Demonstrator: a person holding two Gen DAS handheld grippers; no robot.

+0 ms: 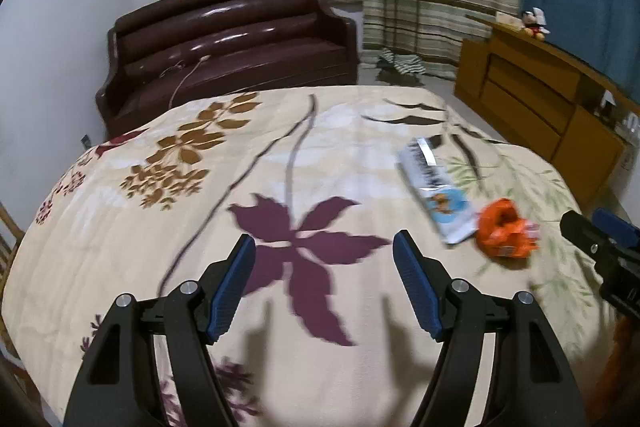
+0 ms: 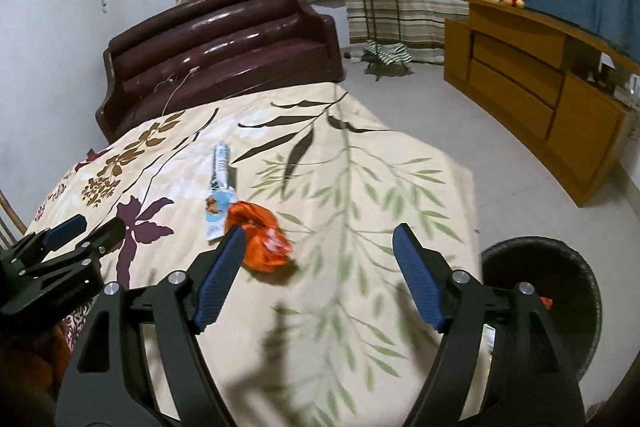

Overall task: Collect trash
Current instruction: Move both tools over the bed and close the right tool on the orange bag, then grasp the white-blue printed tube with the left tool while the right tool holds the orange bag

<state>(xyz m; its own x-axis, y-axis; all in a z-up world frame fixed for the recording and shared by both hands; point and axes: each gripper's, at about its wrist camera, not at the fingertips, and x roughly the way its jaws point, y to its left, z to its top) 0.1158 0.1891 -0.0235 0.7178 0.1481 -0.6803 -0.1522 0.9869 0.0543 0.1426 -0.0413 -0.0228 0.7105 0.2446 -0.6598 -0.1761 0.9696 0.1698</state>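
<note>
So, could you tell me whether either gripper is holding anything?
Nothing is held: the left gripper and right gripper are open above the floral bedspread.

The bedspread is soft matt cloth, faintly quilted, printed with leaves and flowers. On it lie a glossy white plastic wrapper and a crumpled, shiny orange wrapper. The sofa is glossy dark-red leather or vinyl. The cabinet is smooth varnished wood. The bin beside the bed holds a black plastic liner. Both grippers have matt black plastic arms, ribbed blue pads and bright metal pins.
</note>
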